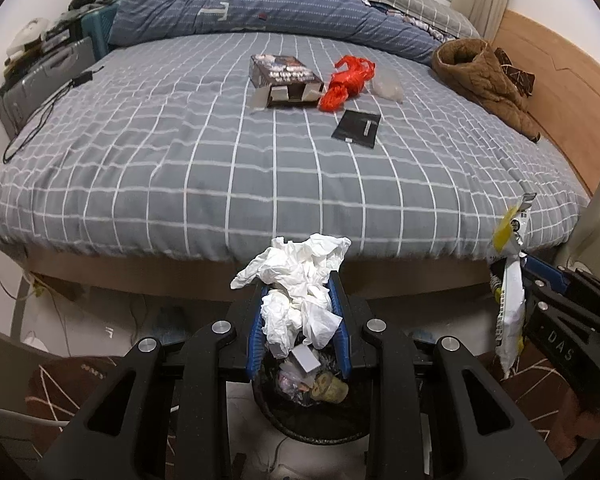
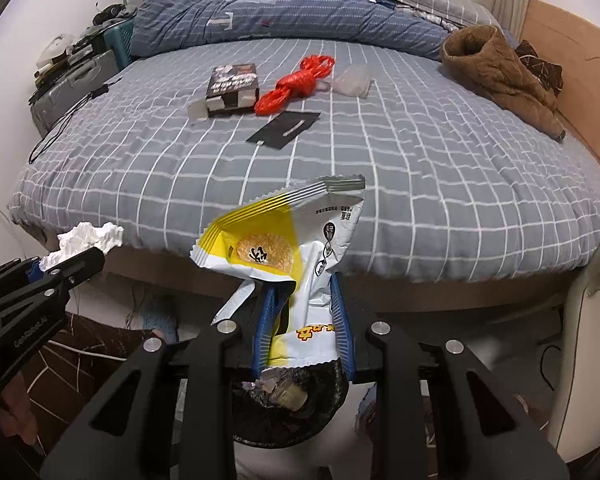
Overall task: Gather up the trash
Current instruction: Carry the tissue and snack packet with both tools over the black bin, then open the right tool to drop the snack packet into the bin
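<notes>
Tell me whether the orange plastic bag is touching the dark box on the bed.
Touching. In the left wrist view the orange plastic bag butts against the dark box's open end, with no sheet visible between them.

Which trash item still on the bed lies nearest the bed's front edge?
The flat black packet. It lies closer to the front edge than the open box, red bag and clear wrapper behind it.
</notes>
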`<state>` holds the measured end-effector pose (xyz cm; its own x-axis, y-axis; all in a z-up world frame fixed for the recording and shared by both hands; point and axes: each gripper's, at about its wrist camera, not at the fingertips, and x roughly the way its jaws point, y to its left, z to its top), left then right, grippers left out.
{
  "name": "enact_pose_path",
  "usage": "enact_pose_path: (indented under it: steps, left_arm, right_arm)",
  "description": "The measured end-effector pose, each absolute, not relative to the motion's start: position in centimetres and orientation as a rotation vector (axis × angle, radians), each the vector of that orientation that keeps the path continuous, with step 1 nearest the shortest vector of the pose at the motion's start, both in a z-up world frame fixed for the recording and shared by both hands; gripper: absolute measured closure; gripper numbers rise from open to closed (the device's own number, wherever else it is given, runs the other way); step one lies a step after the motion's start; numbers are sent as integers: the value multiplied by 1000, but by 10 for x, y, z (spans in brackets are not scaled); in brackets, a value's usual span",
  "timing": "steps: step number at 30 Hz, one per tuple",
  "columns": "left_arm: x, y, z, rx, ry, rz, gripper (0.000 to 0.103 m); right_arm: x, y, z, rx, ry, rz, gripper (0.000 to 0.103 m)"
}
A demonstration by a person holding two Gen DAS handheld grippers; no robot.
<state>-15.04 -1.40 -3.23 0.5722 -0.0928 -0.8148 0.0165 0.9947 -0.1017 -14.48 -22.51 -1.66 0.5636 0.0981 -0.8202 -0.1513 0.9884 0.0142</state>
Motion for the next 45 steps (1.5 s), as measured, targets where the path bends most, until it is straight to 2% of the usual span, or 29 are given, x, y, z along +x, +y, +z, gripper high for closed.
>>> enact_pose_path:
  steps: [18,34,45]
  left_arm:
    - [-178,-12,-80,-103,1023,-66,76]
    - [-157,0,-135,-94,1097,-44,76]
    - [-138,15,-171,-97,1164,-11,76]
  right_arm:
    - [-184,-203,-81,-75,1056,175,76]
    - [-166,-200,-149,-69,1185,224,74]
    - [-142,-182,-199,-86,1307,221,60]
